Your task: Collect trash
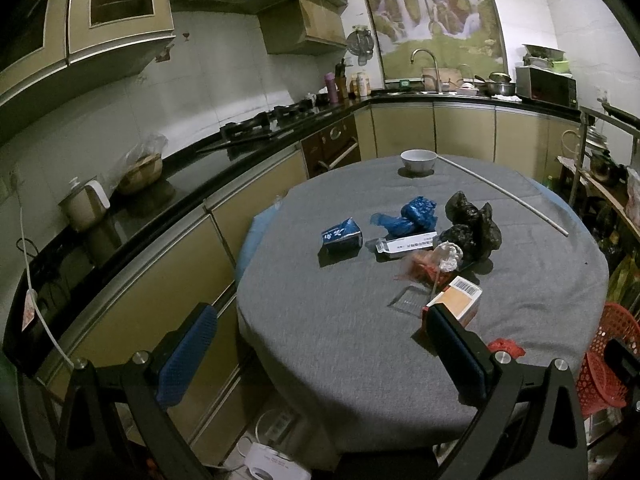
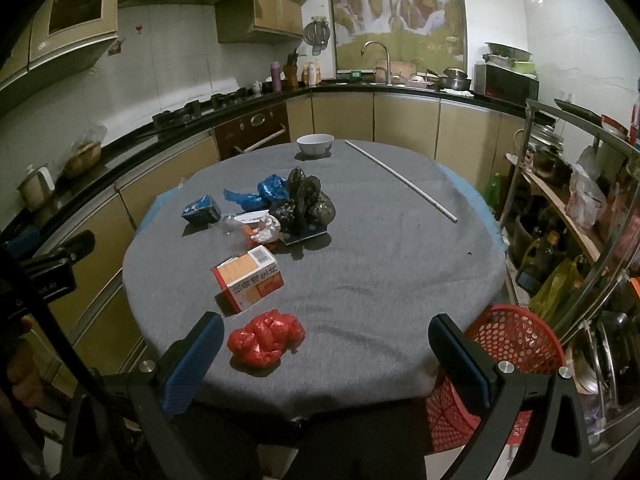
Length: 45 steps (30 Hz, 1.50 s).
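Right wrist view, left to right. Left tongs [image 2: 48, 264]: left edge, spread not discernible here; wide and empty in their own view. Blue carton [image 2: 201, 208], orange box [image 2: 248, 278], red bag [image 2: 265, 337], black bags [image 2: 306, 202]: centre, on grey table [image 2: 380, 280]. Right tongs [image 2: 326, 354]: bottom, wide, empty. Red basket [image 2: 516, 338]: lower right, beside table.

On the round cloth-covered table [image 2: 380, 280], the white ceramic bowl [image 2: 315, 144] sits at the far edge, the long thin white rod [image 2: 400, 174] to its right. Nearer than the bowl lie 2 crumpled black plastic bags [image 2: 304, 202], the crumpled blue plastic bag [image 2: 260, 192] and small blue carton [image 2: 201, 209] to their left. Nearer still: the orange-and-white cardboard box [image 2: 248, 278], then the crumpled red plastic bag [image 2: 265, 336]. The red perforated plastic basket [image 2: 516, 340] stands beside the table's near right edge.
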Available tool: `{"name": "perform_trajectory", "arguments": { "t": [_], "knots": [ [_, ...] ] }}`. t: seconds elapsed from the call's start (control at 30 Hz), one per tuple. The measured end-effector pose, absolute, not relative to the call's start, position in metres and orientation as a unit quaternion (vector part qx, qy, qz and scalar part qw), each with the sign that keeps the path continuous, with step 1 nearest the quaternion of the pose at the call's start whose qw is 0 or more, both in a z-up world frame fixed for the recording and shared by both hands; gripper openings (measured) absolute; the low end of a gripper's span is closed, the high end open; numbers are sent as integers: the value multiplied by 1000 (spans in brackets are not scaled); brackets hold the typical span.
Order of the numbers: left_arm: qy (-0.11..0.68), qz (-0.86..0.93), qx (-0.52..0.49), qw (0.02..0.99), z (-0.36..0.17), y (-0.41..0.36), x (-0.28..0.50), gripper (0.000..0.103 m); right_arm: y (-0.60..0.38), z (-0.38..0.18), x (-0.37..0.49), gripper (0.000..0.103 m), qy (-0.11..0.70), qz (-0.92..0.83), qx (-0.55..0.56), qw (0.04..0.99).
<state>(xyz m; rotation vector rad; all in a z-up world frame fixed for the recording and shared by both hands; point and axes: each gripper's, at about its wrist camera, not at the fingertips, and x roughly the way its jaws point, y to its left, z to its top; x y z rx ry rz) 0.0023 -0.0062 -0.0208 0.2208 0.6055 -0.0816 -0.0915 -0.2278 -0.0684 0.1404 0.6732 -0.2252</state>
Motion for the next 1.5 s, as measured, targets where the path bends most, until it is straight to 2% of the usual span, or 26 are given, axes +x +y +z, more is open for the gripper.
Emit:
{"name": "perform_trajectory", "arguments": {
  "t": [0.73,1.07,1.13,1.2,1.27,1.5],
  "knots": [
    [300,-39,105,947,-25,-3,5,103,-223,-74,-88,103,337,-105,70,933],
    [322,-43,95,941,-40,5,25,103,-228,-93,-67,103,368,-75,113,920],
    [338,-51,91,935,-49,8,34,103,-230,-104,-57,98,384,-65,130,912],
    [360,-63,85,927,-61,11,45,103,-232,-124,-38,84,419,-39,160,893],
    [376,-70,85,920,-71,14,53,103,-232,-143,-20,76,448,-26,184,874],
    [406,-103,80,905,-87,14,79,103,-230,-192,34,59,511,-3,252,822]
  ]
}}
